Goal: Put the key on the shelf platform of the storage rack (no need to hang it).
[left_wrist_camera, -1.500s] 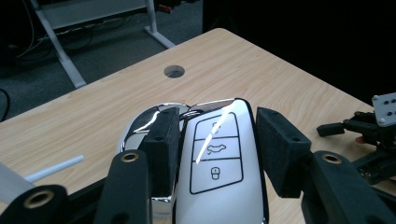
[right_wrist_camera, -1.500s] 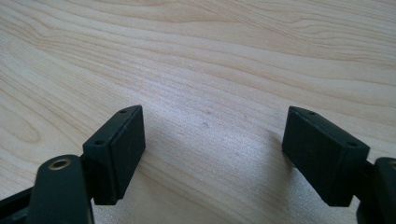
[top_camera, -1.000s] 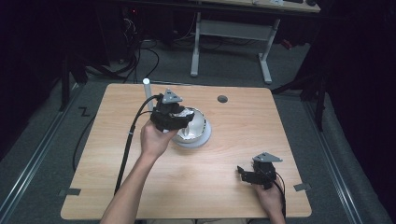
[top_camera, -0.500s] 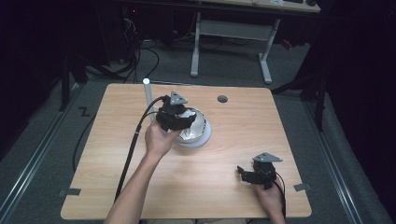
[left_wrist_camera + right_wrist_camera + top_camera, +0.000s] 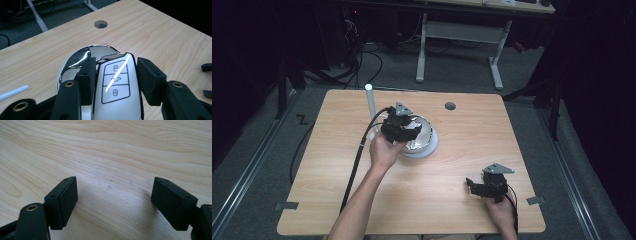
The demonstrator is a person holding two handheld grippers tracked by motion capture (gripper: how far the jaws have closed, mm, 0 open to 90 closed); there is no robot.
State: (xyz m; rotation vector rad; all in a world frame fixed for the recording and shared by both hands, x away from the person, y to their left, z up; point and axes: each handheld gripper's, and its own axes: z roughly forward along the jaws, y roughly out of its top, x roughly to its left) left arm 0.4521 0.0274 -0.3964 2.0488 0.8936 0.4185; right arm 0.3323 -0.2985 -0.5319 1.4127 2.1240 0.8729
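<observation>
The left gripper (image 5: 404, 131) is sitting over the bowl (image 5: 426, 145) at the centre of the high view, slightly right of and lower than where it was a second ago, when it was nearer the white post (image 5: 371, 102); the shift is small, so the hand appears to be settling over the bowl rather than travelling; I judge the key fob (image 5: 116, 87) is being either lowered into the bowl or lifted out of it, and which one I cannot tell.

In the left gripper view the fob is lying lengthwise between the two pads (image 5: 86, 81), filling the lower centre of the frame, its three button icons facing up; the left pad is touching its edge, while the right pad is standing close beside it with a thin gap showing, so the jaws are being held only part closed around it; the chrome rim of the bowl is curving behind it at centre left.

The right gripper (image 5: 484, 189) is resting at the lower right of the high view, unchanged from before; in the right gripper view its jaws are spread wide over bare table (image 5: 112, 150), holding nothing.
</observation>
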